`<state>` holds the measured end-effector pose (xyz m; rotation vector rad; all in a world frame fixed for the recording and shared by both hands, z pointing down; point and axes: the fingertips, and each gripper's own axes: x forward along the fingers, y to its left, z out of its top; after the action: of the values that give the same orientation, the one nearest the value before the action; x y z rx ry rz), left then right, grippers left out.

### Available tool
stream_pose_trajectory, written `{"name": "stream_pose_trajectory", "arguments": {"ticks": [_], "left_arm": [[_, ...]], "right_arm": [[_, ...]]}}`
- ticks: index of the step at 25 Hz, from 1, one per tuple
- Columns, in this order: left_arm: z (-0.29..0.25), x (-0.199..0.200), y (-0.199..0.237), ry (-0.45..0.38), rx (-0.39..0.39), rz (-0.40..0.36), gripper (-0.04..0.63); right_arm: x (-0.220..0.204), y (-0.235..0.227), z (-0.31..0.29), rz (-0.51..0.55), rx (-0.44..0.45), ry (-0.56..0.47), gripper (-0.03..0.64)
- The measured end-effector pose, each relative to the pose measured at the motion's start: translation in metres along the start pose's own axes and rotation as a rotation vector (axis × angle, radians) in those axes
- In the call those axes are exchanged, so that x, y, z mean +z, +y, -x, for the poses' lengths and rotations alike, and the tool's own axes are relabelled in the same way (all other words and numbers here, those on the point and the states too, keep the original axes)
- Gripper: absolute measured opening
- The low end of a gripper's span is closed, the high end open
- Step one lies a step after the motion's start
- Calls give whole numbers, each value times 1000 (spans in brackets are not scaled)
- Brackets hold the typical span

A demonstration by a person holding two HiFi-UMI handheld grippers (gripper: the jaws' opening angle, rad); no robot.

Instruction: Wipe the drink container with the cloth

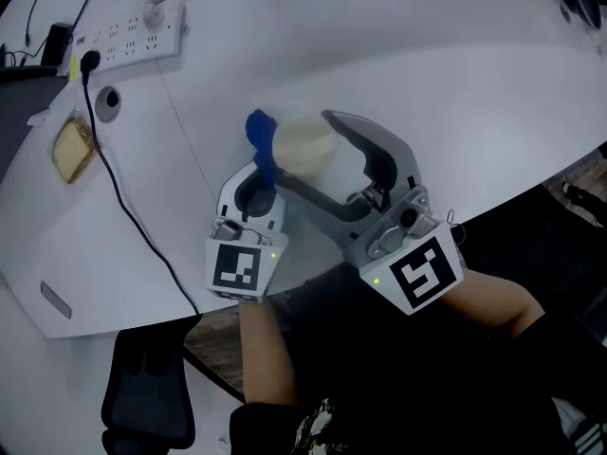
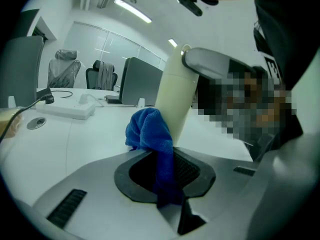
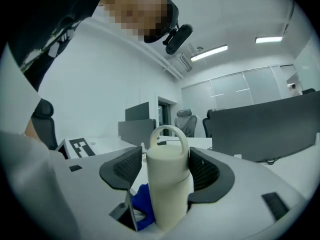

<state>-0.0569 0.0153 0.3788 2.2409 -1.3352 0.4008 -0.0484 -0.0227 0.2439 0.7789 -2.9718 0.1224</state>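
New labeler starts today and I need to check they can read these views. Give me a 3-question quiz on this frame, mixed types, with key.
1. Short answer: what does the left gripper clamp?
2. Multiple choice: what stands between the right gripper's jaws?
A. nothing
B. the bottle
C. a plug
3. True or false: the bottle has a loop handle on top.

Key:
1. The cloth
2. B
3. True
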Motion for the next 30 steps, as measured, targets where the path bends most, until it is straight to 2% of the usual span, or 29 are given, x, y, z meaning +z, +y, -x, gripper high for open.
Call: {"name": "stream_pose_trajectory", "arguments": {"ticks": [5,9,12,15,17,19,21,23,27,30], "left_arm": [[0,0,0,2,-6,-13,64],[0,0,-1,-5,-3,-23,64],[3,3,0,-26,-5,26,64],[14,11,9,-78,23,94,64],[29,26,16,-153,48,116,64],[46,53,16,-260,47,110,64],[58,83,8,-346,22,84,64],[61,106,-5,-379,-11,39,64],[53,105,-11,-328,-31,-17,64],[37,78,-5,-210,-26,-56,64]], "right_arm": [[-3,-3,-7,4,-95,17,262],[-6,-4,-7,0,-42,41,262],[-12,-7,-2,-22,83,61,262],[-15,-7,3,-2,320,64,262],[-12,-1,4,24,499,54,262],[-10,4,5,37,620,54,262],[-9,7,6,36,672,56,262],[-8,8,5,22,681,51,262],[-4,6,4,-1,669,40,262],[-3,6,3,-18,661,35,262]]}}
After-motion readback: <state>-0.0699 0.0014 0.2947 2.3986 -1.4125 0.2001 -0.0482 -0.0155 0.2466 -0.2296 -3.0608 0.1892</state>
